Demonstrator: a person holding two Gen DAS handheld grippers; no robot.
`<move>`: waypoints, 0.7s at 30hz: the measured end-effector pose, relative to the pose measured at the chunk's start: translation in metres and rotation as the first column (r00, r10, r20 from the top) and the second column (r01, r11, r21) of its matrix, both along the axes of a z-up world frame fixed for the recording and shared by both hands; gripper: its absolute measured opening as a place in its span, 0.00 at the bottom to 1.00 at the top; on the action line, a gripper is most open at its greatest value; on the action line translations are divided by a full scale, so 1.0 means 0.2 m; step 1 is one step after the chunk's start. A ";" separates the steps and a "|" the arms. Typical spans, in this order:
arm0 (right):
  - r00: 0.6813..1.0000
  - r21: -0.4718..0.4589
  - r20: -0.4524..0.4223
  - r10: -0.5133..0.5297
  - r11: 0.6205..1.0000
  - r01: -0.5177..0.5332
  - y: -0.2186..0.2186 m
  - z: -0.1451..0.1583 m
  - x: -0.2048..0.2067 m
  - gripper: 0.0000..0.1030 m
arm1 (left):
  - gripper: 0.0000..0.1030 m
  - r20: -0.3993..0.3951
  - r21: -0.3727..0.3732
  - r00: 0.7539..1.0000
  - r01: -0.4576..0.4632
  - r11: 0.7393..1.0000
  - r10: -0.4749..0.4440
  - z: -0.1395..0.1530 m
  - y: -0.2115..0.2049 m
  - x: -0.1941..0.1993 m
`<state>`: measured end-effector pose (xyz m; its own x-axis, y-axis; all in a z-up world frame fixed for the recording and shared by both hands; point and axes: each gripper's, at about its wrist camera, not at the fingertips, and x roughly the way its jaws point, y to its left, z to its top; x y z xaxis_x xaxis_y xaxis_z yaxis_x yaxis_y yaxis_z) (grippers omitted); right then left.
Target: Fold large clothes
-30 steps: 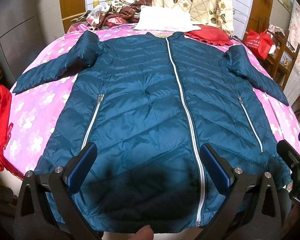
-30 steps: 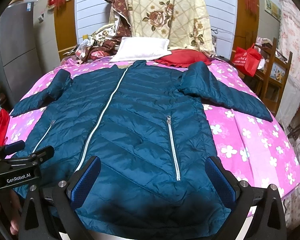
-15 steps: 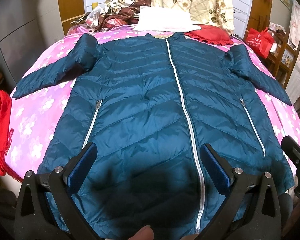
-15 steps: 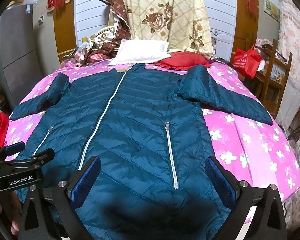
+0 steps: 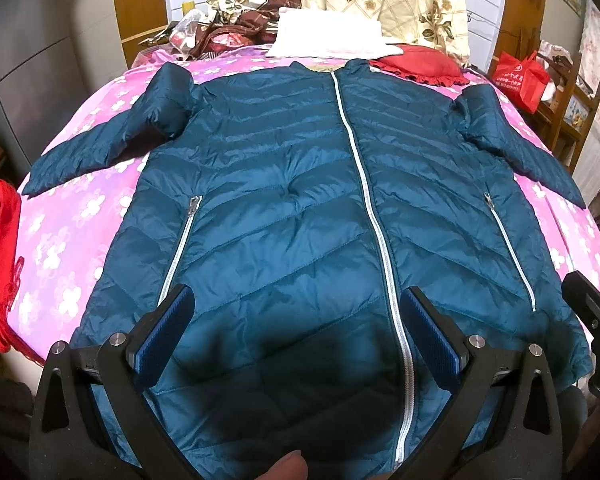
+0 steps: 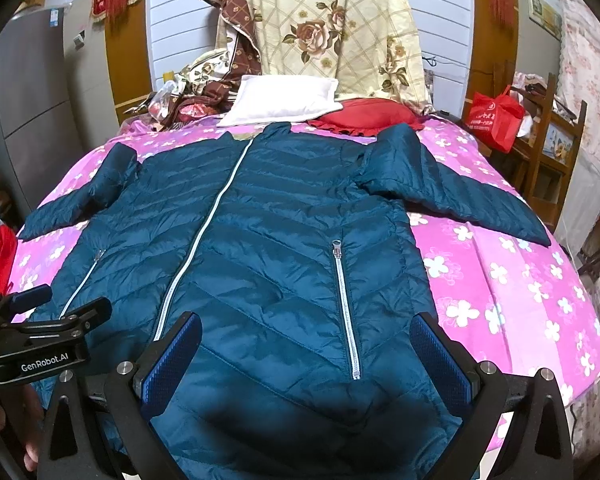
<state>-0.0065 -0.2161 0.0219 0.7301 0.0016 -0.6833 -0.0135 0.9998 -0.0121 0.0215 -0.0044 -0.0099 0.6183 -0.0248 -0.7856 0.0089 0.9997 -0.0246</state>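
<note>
Teal quilted jacket (image 5: pixel 284 216) is lying flat and zipped on the pink flowered bedspread (image 6: pixel 500 280), sleeves spread out. Both grippers are hovering over its hem, the left gripper (image 5: pixel 296 328) and the right gripper (image 6: pixel 306 354) with fingers standing wide apart, apparently touching nothing.

At the far edge of my pink flowered bedspread (image 6: pixel 500 280) lie a white pillow (image 6: pixel 284 98) and a red cushion (image 6: pixel 372 114). Behind them hangs a cream rose-patterned quilt (image 6: pixel 332 28). A red bag (image 6: pixel 496 118) sits on a wooden chair (image 6: pixel 556 148) beside the bed.
</note>
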 end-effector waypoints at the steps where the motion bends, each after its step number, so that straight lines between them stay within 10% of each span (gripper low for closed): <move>1: 1.000 0.001 -0.001 0.001 1.000 -0.001 0.00 0.00 0.00 1.00 | 1.00 0.000 -0.002 1.000 0.001 1.000 -0.001 0.00 0.00 0.00; 21: 1.000 -0.001 0.005 0.004 1.000 -0.004 0.01 0.00 -0.02 1.00 | 1.00 0.006 -0.008 1.000 -0.001 1.000 0.001 0.02 0.00 -0.04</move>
